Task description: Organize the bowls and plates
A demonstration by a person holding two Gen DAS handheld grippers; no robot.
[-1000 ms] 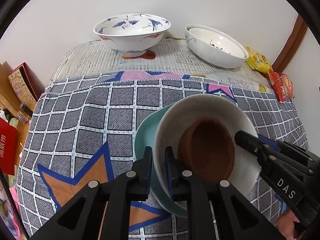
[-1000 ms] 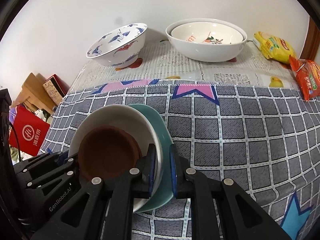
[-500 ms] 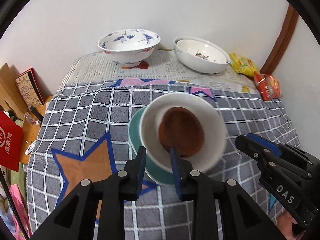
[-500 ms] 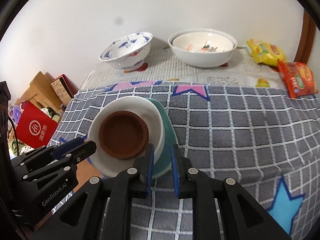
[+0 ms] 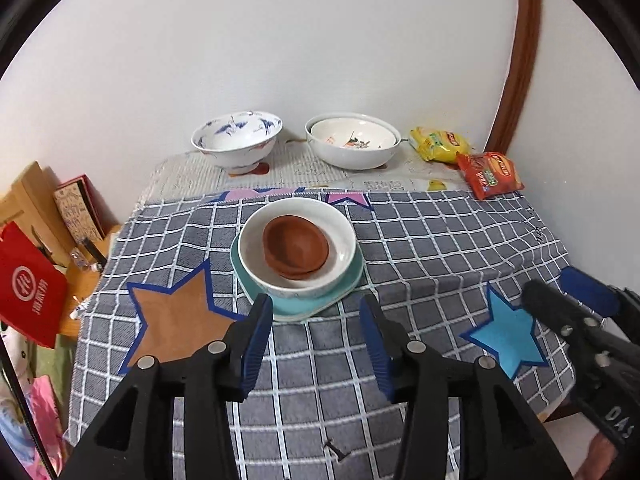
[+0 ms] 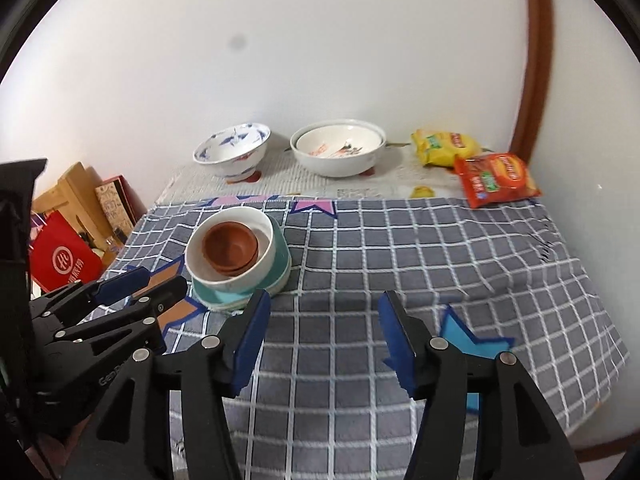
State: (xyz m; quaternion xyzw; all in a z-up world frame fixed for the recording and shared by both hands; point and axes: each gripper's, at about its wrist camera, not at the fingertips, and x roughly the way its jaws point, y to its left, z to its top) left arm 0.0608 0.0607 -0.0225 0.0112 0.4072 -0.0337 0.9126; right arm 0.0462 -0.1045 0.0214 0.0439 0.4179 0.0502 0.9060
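A stack rests on the checked cloth: a teal plate [image 5: 344,286] [image 6: 282,258], a white bowl [image 5: 340,236] [image 6: 266,254] on it, and brown dishes [image 5: 294,246] [image 6: 230,246] nested in the bowl. My left gripper [image 5: 316,316] is open and empty, just in front of the stack. My right gripper [image 6: 324,316] is open and empty, to the right of and nearer than the stack. At the back stand a blue-patterned bowl [image 5: 236,142] [image 6: 232,150] and nested white bowls [image 5: 352,142] [image 6: 338,148].
A yellow snack bag [image 5: 438,144] [image 6: 444,146] and a red snack bag [image 5: 490,174] [image 6: 496,184] lie at the back right. A red bag [image 5: 28,286] [image 6: 62,258] and boxes [image 5: 76,204] stand beyond the table's left edge. The wall is close behind.
Both grippers have let go of the stack's rims, opened wide and drawn back toward the near edge. The stack now rests level on the cloth.
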